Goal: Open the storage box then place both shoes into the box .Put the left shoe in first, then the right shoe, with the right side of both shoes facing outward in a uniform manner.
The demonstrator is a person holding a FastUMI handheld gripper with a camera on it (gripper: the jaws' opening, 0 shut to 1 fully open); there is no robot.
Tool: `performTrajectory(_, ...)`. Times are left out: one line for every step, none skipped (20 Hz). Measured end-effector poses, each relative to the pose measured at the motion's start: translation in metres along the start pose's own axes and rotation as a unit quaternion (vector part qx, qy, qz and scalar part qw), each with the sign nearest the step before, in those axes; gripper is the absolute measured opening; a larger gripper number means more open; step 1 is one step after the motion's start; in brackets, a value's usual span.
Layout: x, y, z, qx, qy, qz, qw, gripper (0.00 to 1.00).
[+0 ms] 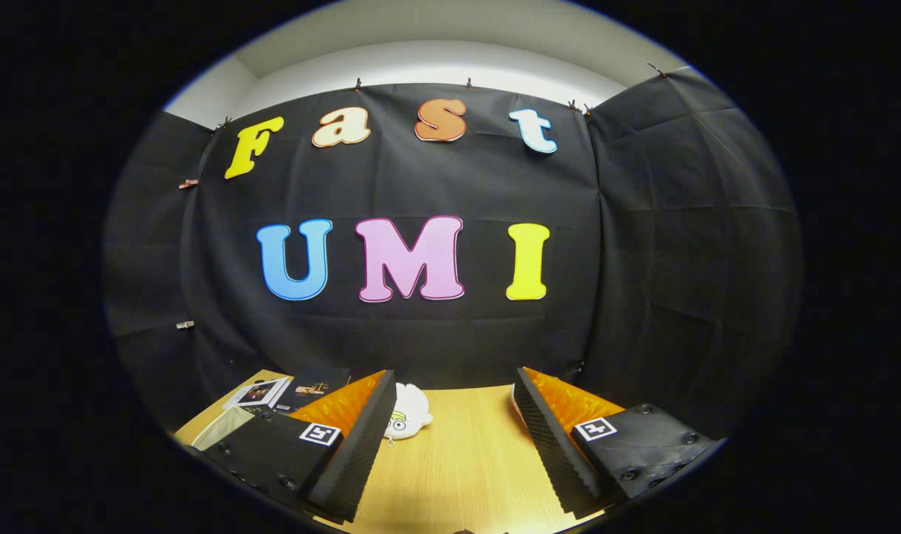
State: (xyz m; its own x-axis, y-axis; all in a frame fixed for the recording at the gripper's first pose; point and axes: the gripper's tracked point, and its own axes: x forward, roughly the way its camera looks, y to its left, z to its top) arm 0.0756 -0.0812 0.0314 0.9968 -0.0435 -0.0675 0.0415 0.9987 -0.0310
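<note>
Gripper view is looking low across a pale wooden table [457,475] toward the black cloth wall [420,334] of the booth, and I am reading it from left to right. Furthest left, a few flat things are lying on the table's far corner: a light sheet or card [224,426], a small framed picture [257,391] and a dark booklet [313,386]. I cannot tell whether any of them belongs to the storage box. Just beside them, the gripper's left finger is reaching forward, and a white shoe [408,414] is sitting right against its tip on the inner side, partly hidden behind it, so I cannot tell which shoe of the pair it is. Bare tabletop is showing through the gap next to it. The gripper [454,386] is hanging with its jaws spread wide and nothing pressed between them. A thin pale edge [515,400] is peeking out at the inner side of the right finger's tip, too little of it to name. Beyond the right finger, the cloth wall is folding round the booth's corner.
</note>
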Motion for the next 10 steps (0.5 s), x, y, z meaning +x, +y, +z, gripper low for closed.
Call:
performTrajectory(0.002,0.0,-0.002,0.005,0.002,0.003,1.0,0.98)
performTrajectory(0.003,0.002,-0.002,0.01,0.002,0.006,1.0,0.98)
performTrajectory(0.004,0.003,-0.004,0.014,0.002,0.008,1.0,0.98)
performTrajectory(0.005,0.005,-0.004,0.016,0.0,0.01,1.0,0.98)
performTrajectory(0.006,0.007,-0.003,0.017,0.0,0.013,1.0,0.98)
performTrajectory(0.007,0.01,-0.002,0.019,-0.001,0.017,1.0,0.98)
performTrajectory(0.008,0.011,-0.003,0.02,0.0,0.02,1.0,0.98)
performTrajectory(0.009,0.013,-0.004,0.022,0.002,0.023,0.999,0.98)
performTrajectory(0.009,0.016,-0.005,0.022,0.004,0.025,0.999,0.98)
performTrajectory(0.009,0.015,-0.007,0.02,0.005,0.025,0.999,0.98)
